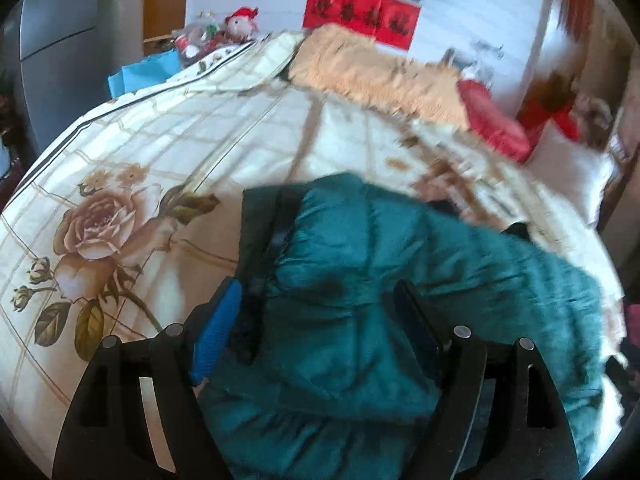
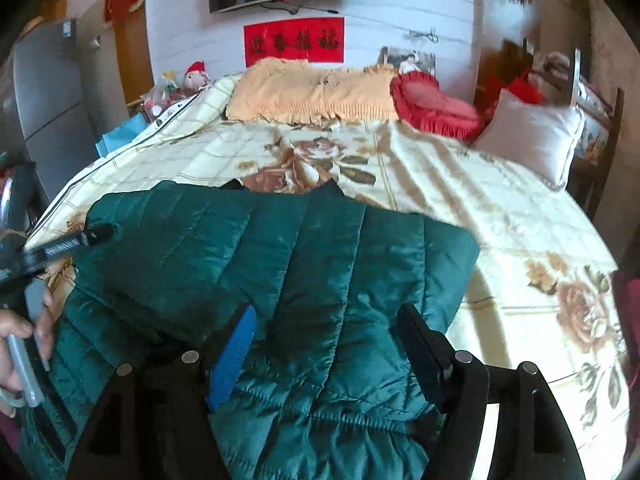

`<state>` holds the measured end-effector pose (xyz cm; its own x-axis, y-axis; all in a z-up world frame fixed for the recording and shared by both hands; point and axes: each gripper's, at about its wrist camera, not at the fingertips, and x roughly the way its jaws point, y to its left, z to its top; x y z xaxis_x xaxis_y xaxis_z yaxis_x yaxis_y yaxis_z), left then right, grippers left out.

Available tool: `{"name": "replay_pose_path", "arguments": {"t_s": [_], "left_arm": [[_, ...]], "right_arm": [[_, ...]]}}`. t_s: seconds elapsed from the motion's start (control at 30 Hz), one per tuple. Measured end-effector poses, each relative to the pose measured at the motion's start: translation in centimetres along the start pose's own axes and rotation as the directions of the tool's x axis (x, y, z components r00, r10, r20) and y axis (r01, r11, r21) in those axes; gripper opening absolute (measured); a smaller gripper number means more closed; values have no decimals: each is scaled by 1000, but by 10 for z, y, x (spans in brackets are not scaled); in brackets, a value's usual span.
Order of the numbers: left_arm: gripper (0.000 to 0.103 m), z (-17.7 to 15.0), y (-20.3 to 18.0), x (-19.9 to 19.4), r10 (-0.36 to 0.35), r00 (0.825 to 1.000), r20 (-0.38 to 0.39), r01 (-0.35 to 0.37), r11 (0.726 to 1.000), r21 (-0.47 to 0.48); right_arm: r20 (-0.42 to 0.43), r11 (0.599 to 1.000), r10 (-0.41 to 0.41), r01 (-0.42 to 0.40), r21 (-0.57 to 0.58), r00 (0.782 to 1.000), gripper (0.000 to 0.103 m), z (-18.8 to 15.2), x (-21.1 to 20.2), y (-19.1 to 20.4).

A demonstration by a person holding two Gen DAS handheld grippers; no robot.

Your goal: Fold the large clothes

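A dark green quilted puffer jacket [image 2: 280,264] lies spread on a bed with a cream rose-print cover [image 2: 500,208]. In the left wrist view the jacket [image 1: 400,272] is bunched, with a black zipper strip along its left edge. My left gripper [image 1: 316,300] is open, its fingers wide apart over the jacket's folds. My right gripper [image 2: 324,320] is open too, hovering over the jacket's near right part. The left gripper's tip also shows in the right wrist view [image 2: 96,234], at the jacket's left edge, with a hand on its handle.
At the bed's head lie an orange fringed blanket [image 2: 312,92], a red heart cushion [image 2: 432,104] and a white pillow [image 2: 532,132]. A grey fridge [image 2: 48,92] stands left. A TV and a red banner [image 2: 294,40] hang on the wall.
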<state>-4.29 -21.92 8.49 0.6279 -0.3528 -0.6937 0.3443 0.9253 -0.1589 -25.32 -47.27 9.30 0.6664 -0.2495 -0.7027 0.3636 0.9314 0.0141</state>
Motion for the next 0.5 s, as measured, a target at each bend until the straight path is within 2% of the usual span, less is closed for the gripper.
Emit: {"name": "replay_pose_path", "arguments": {"t_s": [0.1,0.2,0.27,0.33,0.4,0.5], "left_arm": [[79,-3,-13,-11,-24,1000,7,24,999,40],[79,-14,-29,-6,-15,1000,-16,16,995,96],[79,-24,-40,6,44,998,-34,-38,987,158],[81,-31,-46,20,98,994,-55,-84,974,210],[87,-35,-44,32,107,992,-68,-92,975,203],[87,-33,-31,37,57,993,-103,-42,990,136]], "right_arm": [[-29,1000,-13,13,12,1000,71,1,8,3],[-79,999,-16,20,46,997,71,-4,27,7],[-125,998,-44,49,39,991,71,-10,43,11],[-144,996,-84,85,2,986,76,-15,57,17],[-143,995,-99,99,-5,985,79,-16,65,19],[-158,995,-94,97,8,983,81,-14,70,15]]}}
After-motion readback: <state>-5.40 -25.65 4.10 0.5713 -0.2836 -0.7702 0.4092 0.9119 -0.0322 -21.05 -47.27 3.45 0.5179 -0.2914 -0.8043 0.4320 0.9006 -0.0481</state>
